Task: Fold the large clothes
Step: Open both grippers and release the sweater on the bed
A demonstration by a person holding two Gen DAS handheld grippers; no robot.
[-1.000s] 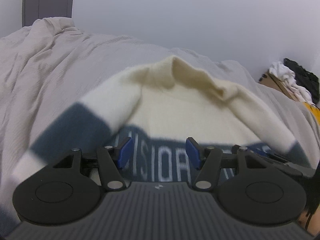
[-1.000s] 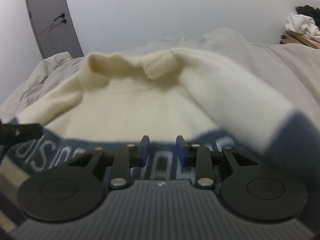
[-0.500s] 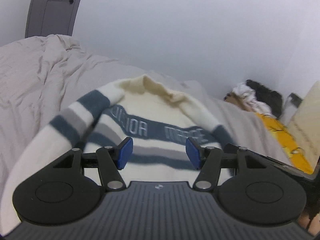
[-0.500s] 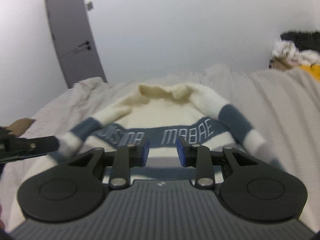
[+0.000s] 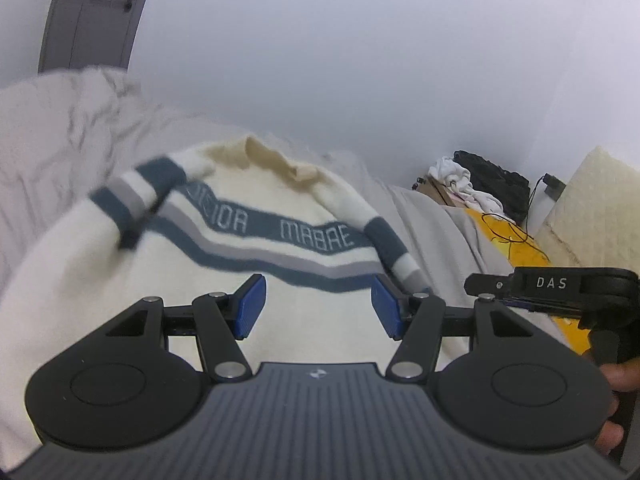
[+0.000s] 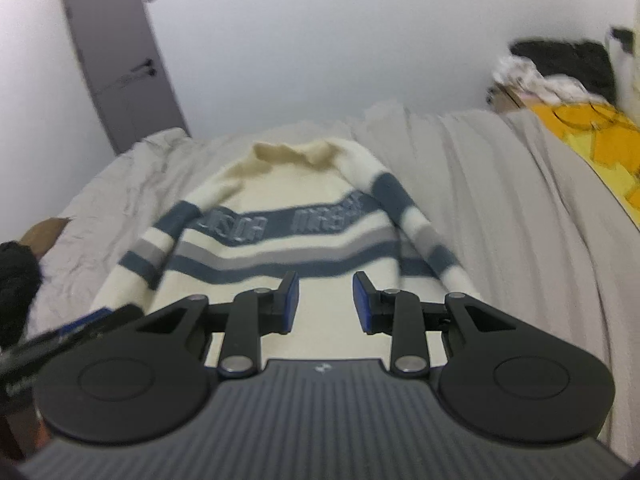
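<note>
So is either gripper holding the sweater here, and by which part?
Neither. The left gripper and right gripper are open and empty above the sweater lying on the bed.

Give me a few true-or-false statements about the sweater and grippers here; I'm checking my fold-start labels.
1. The sweater lies spread on the bed. True.
2. The left gripper is shut on the sweater. False: its jaws are apart and hold nothing.
3. The right gripper is open. True.
4. The sweater is plain red. False: it is cream with blue and grey stripes.
5. The collar points toward the wall, away from the grippers. True.
</note>
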